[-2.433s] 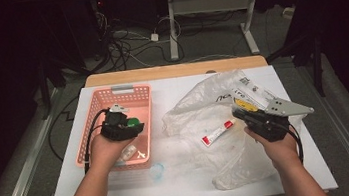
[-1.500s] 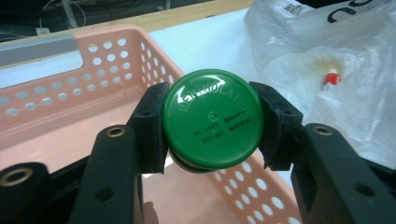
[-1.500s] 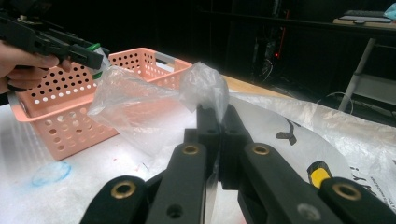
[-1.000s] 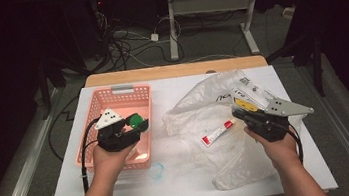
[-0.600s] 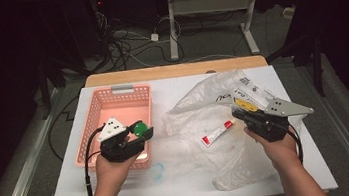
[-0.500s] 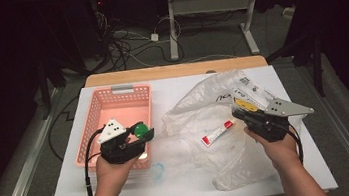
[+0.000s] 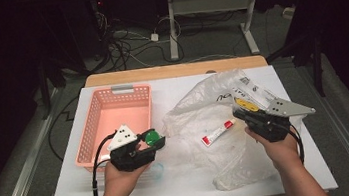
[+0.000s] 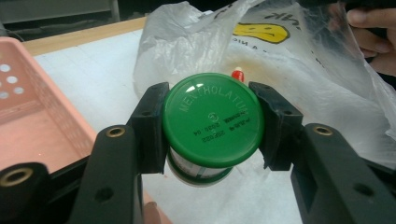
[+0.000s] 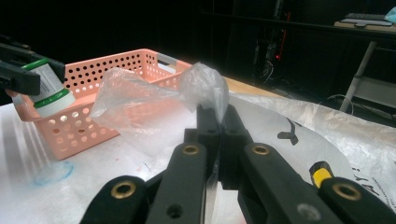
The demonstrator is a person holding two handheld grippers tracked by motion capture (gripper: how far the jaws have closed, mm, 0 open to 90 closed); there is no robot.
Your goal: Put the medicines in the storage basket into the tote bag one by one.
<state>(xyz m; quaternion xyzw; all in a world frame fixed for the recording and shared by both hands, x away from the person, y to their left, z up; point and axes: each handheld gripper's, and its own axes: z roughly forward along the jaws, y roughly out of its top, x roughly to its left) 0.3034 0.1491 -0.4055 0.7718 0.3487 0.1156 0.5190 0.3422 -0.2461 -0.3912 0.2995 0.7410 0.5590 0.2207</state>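
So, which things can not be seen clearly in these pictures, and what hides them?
- Jar body label: in the left gripper view the green lid covers it; in the high view it is too small to read.
- Tube print: too small in the high view; in the left gripper view only its red cap shows, the jar in front.
- Plastic bag inside: creased film blurs it.
- Right gripper pads: bag film bunches over them.

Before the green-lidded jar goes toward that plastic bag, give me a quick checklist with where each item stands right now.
1. Left tool clamps the green-lidded jar from both sides: ok.
2. Jar lifted off the table: ok.
3. Right tool pinches the plastic bag edge: ok.
4. Bag mouth open wide enough for the jar: cannot tell.
5. Tube inside the bag away from the mouth: cannot tell.
6. Jar clear of the basket wall: ok.
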